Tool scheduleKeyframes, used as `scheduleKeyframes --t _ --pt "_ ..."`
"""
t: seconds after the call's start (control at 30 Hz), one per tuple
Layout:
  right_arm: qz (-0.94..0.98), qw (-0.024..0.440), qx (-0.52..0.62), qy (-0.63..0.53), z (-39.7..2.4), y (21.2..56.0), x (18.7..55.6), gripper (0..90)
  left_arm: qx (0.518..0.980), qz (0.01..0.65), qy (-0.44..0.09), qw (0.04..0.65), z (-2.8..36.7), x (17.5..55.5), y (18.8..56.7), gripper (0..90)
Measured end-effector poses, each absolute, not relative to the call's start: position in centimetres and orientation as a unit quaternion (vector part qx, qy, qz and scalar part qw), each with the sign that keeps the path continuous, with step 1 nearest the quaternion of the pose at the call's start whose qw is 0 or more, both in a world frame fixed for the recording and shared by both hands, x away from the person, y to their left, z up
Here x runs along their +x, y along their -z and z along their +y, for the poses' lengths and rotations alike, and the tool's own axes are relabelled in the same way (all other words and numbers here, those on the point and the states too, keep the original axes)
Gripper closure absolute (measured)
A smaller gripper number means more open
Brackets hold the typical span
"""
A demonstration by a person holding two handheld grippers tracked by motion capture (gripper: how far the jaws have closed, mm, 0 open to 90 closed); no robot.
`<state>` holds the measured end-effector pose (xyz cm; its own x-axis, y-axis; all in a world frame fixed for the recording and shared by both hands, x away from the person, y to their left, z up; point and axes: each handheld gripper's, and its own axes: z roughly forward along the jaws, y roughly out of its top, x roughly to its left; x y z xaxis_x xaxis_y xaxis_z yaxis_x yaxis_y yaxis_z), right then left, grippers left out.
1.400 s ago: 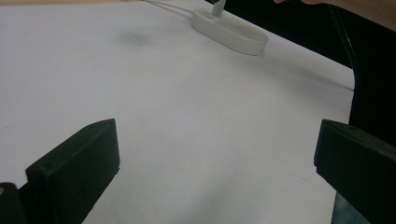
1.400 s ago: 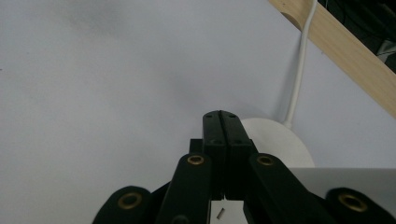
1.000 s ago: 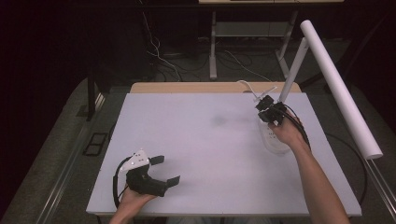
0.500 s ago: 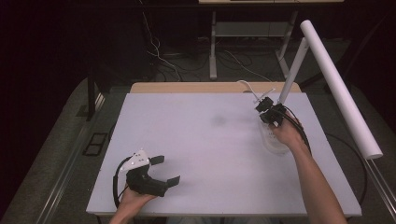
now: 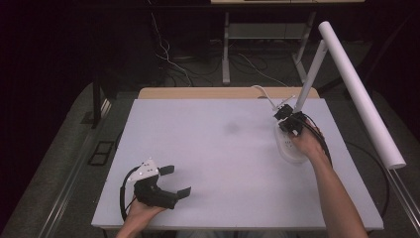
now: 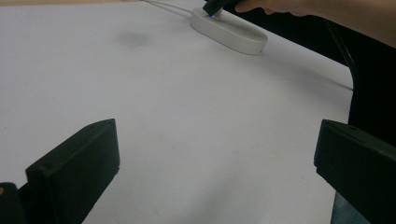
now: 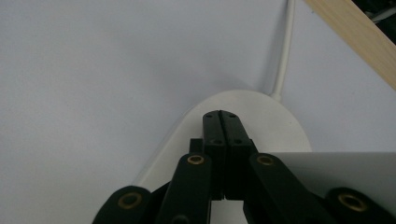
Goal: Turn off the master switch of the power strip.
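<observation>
On the near left of the worktop [image 5: 223,163] the left claw [image 5: 176,181] rests with its jaws spread wide and nothing between them, well apart from the work. Across the bare surface, at the far right, lies the single white oval lamp base [image 5: 288,146], its long axis running near to far, its white cord [image 7: 282,60] leaving from the far end. The right claw [image 5: 286,115] is clenched tight, jaws pressed together with nothing gripped, its tip directly over the base's top, touching or nearly so. Any press looks to be straight down, and the right hand [image 5: 306,141] is by far the nearer. The lamp's one white stem [image 5: 310,78] leans up from the base. Count: two claws, one base, one cord, one stem.
</observation>
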<state>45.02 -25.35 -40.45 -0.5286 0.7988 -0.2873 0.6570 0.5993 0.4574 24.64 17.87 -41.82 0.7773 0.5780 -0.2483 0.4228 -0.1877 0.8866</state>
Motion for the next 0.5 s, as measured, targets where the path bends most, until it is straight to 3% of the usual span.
scheduleKeyframes --t 0.5 --pt "0.858 0.240 0.424 -0.159 -25.65 40.81 44.77 89.6 0.770 0.323 -0.072 0.545 17.83 24.60 41.79 0.0"
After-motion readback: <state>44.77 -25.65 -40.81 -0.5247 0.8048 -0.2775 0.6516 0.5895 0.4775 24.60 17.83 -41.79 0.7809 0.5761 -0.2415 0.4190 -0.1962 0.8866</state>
